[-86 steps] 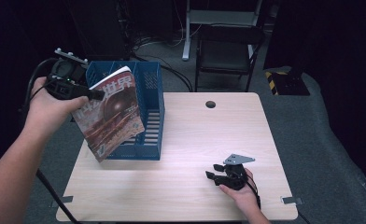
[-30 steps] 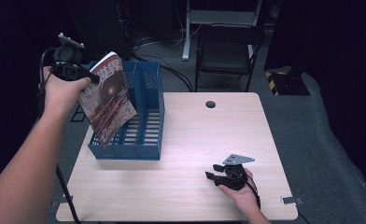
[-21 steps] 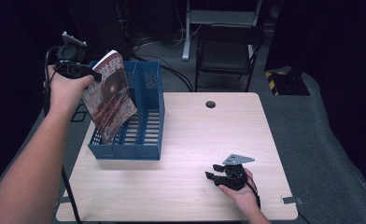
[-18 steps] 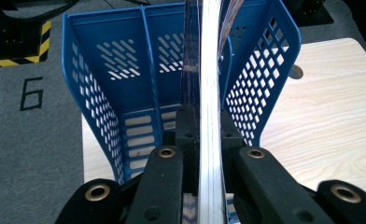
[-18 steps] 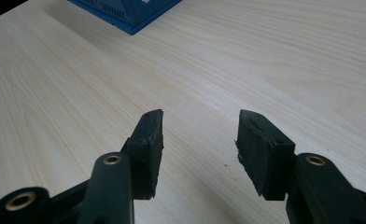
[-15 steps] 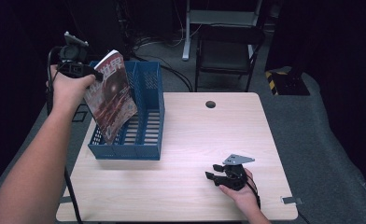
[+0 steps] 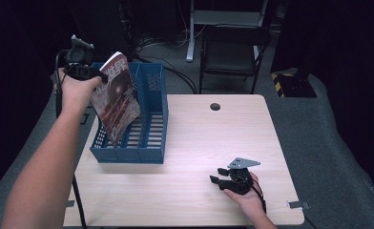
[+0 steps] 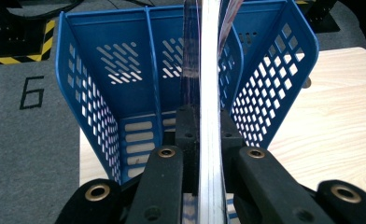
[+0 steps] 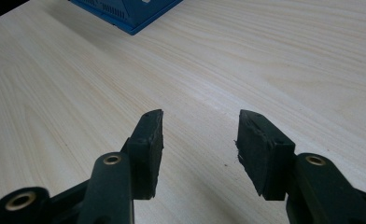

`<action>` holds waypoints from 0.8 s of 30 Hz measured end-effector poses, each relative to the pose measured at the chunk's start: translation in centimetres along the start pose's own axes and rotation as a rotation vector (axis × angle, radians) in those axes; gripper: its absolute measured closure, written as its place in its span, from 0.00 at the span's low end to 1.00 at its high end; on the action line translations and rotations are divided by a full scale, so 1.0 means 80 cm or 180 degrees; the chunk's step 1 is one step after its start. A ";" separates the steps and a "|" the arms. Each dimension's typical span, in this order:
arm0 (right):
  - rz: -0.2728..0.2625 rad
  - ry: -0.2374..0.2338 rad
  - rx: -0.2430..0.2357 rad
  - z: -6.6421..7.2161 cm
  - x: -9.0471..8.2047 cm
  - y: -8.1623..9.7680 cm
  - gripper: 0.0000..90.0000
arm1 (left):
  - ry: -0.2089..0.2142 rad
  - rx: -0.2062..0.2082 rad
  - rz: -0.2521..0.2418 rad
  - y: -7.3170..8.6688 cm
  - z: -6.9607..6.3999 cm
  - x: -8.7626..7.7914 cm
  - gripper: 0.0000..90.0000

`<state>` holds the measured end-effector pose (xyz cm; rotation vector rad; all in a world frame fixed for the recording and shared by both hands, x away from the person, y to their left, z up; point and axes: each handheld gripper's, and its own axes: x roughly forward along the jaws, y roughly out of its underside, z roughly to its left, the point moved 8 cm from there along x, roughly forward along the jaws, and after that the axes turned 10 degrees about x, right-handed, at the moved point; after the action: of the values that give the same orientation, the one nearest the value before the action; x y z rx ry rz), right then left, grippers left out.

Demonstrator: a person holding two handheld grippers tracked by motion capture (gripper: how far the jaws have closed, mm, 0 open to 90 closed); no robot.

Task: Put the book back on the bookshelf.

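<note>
A: What has the left tool got?
B: A glossy magazine, thin and flexible, pinched tight at its edge between the black pads. It hangs tilted, its lower corner inside the blue plastic file rack with slotted, perforated walls.
A: And the right tool?
B: Resting on the pale wood-grain surface, its blocky jaws apart with nothing between them.
</note>
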<state>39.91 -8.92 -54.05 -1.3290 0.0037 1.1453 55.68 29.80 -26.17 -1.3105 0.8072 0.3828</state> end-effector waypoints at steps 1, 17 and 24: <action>0.0000 0.0000 -0.0001 0.000 0.000 0.000 0.56 | -0.0009 0.0004 -0.0002 -0.001 0.000 0.001 0.93; -0.0032 -0.0001 0.0015 0.001 -0.001 -0.002 0.56 | 0.0001 -0.0092 -0.0007 0.012 -0.002 0.030 0.93; -0.0031 0.0001 0.0013 0.001 -0.001 -0.002 0.56 | 0.0032 -0.0078 0.0058 0.023 -0.004 0.044 0.93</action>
<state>39.92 -8.93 -53.89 -1.3243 -0.0004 1.1363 56.72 29.32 -29.96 -1.3297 0.8255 0.4020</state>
